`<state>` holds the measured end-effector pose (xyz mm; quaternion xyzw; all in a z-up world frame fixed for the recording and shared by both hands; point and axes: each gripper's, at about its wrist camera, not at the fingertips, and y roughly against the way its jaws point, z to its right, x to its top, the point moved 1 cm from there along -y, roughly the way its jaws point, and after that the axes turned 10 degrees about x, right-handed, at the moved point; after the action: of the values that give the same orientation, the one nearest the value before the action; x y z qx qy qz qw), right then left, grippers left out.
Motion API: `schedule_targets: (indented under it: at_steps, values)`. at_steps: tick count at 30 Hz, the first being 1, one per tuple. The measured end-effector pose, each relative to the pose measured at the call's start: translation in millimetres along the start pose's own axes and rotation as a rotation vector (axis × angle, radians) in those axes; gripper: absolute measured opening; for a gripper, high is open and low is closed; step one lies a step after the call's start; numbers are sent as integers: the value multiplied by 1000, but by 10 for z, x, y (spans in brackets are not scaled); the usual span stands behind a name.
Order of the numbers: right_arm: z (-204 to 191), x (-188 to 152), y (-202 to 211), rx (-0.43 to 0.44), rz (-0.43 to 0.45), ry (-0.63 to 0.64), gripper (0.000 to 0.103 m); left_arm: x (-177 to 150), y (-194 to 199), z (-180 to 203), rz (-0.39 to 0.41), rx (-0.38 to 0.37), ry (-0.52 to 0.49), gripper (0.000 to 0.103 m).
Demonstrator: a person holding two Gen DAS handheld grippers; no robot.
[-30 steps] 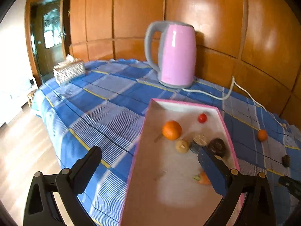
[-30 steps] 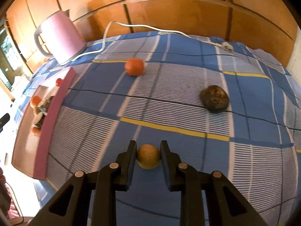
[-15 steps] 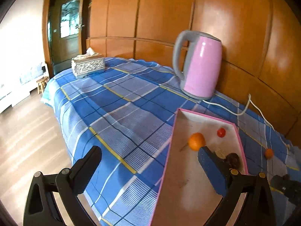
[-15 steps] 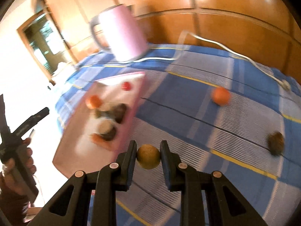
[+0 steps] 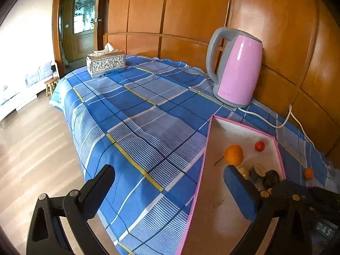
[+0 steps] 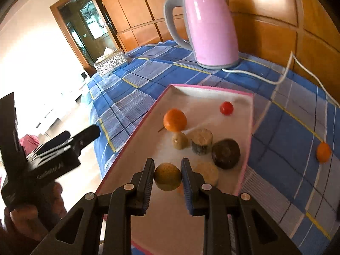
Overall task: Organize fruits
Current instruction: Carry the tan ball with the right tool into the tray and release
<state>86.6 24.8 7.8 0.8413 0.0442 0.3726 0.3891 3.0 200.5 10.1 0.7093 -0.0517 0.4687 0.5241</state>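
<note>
My right gripper (image 6: 167, 176) is shut on a small yellow-brown fruit (image 6: 167, 176) and holds it above the near part of the pink-rimmed tray (image 6: 212, 90). The tray holds an orange (image 6: 175, 120), a red cherry tomato (image 6: 226, 108), a small tan fruit (image 6: 179, 140), a dark brown fruit (image 6: 225, 153) and other pieces. One orange fruit (image 6: 323, 152) lies on the cloth right of the tray. My left gripper (image 5: 167, 189) is open and empty, at the tray's left edge (image 5: 203, 170); it also shows in the right wrist view (image 6: 85, 136).
A pink kettle (image 5: 238, 68) with a white cord (image 5: 263, 121) stands behind the tray against the wood wall. A silver tissue box (image 5: 105, 63) sits at the table's far left corner. The blue plaid cloth (image 5: 138, 114) covers the table; the floor drops off to the left.
My right gripper carried the yellow-brown fruit from the cloth leftward to above the tray. My left gripper drew back and turned left, staying open.
</note>
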Motion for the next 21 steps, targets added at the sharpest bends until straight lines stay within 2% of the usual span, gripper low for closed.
schedule_targets:
  at_steps: [2, 5, 15, 21]
  values:
    - [-9, 45, -58, -11, 6, 10, 26, -3, -7, -11, -5, -2, 10, 103]
    - [22, 64, -65, -35, 22, 13, 35, -18, -3, 15, -3, -15, 9, 103]
    - [257, -158, 171, -77, 64, -88, 36, -137, 91, 234, 10, -55, -63, 103]
    - [298, -278, 257, -121, 73, -103, 36, -204, 180, 361, 18, -81, -101, 103]
